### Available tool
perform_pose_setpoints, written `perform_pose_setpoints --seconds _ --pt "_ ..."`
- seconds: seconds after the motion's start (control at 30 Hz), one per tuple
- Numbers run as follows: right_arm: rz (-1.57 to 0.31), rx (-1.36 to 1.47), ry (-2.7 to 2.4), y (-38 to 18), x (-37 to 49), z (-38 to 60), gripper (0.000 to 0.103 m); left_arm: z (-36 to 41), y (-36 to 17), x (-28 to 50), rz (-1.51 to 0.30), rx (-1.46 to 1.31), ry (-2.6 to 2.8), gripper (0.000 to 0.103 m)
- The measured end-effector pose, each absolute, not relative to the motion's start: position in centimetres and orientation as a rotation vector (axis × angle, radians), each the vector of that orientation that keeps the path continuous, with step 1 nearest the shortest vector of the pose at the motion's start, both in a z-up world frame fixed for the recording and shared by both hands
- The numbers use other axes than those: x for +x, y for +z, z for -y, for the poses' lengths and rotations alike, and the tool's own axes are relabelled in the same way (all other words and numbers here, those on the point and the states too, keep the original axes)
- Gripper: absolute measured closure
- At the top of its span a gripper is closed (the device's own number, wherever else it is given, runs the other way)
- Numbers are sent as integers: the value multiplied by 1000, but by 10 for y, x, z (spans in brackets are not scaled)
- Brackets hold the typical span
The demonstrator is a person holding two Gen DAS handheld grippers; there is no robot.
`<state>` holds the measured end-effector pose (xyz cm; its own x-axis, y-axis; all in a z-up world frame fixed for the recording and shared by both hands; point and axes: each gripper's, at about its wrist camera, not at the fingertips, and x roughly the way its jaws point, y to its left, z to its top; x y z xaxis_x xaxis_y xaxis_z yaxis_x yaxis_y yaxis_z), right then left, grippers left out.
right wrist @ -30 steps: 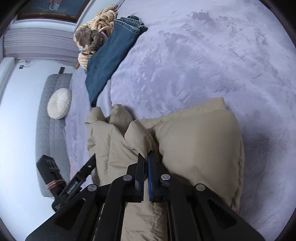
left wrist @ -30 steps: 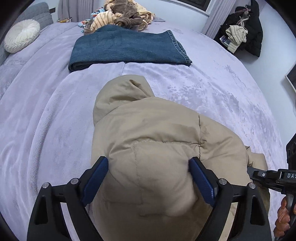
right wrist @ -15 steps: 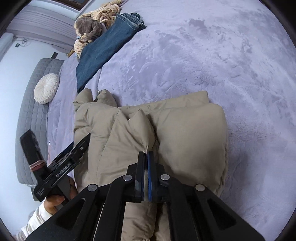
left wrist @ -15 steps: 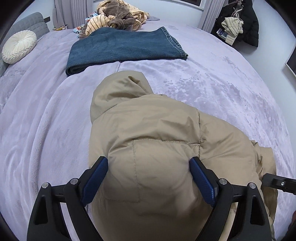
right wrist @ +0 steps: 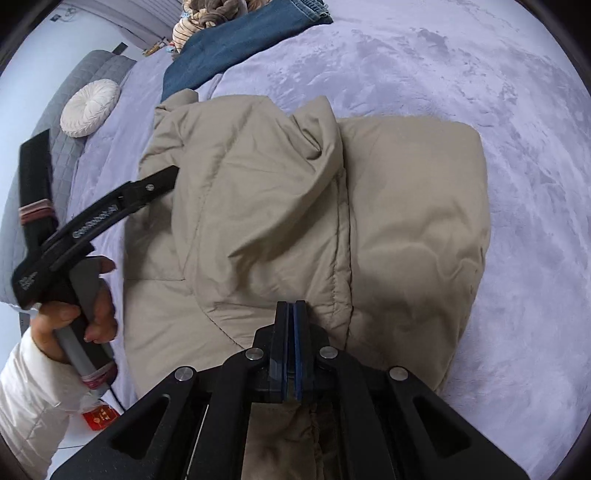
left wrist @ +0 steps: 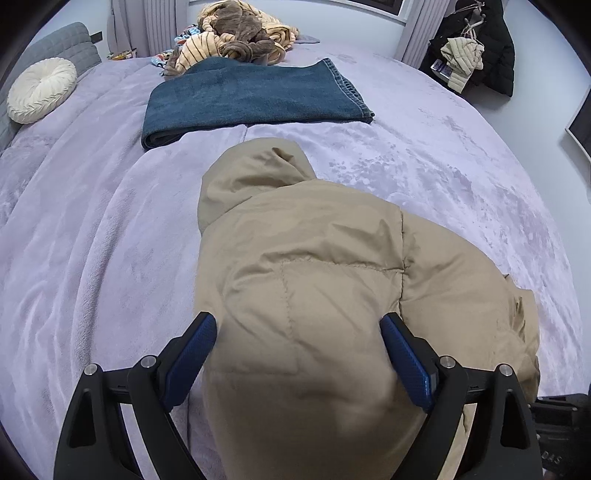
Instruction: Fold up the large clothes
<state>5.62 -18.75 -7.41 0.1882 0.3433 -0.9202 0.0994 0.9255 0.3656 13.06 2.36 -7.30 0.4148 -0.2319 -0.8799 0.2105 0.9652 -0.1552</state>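
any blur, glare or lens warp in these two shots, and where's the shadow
Left wrist view: strong fisheye warp bows the purple bedspread; the near part of the beige jacket goes soft and shadowed between the open jaws; no glare. Right wrist view: same warp, dark corners; the left gripper looks slightly smeared; soft shadow lies in the jacket's folds.

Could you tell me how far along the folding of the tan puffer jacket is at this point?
Done: the jeans lie folded flat on the bed, and the tan jacket is already doubled into a bulky bundle. In hand: the right gripper is pinched shut on a jacket fold, while the left gripper stands open astride the bundle. Left: the hood sticks out unfolded, and a pile of clothes waits behind the jeans.
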Motion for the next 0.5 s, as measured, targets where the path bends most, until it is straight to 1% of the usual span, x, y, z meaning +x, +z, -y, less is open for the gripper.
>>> perform_pose_setpoints --seconds 0.1,0.13,0.17,0.23,0.33,0.5 --pt "-1384 359 159 -80 54 191 103 -37 -61 108 -1079 -19 -274 11" --pt "-1384 360 156 -81 52 193 103 -41 -59 99 -1082 -20 -277 8" --pt "-1383 362 151 -80 50 193 103 -46 -60 88 -1096 -20 -276 0" --pt "-1380 358 140 -82 47 196 103 -53 -64 72 -1117 -20 -281 0" --pt "-1372 342 133 -84 42 196 103 -58 -86 51 -1188 -20 -278 0" --pt "-1376 306 123 -89 40 191 103 -62 -103 43 -1244 -96 -257 0"
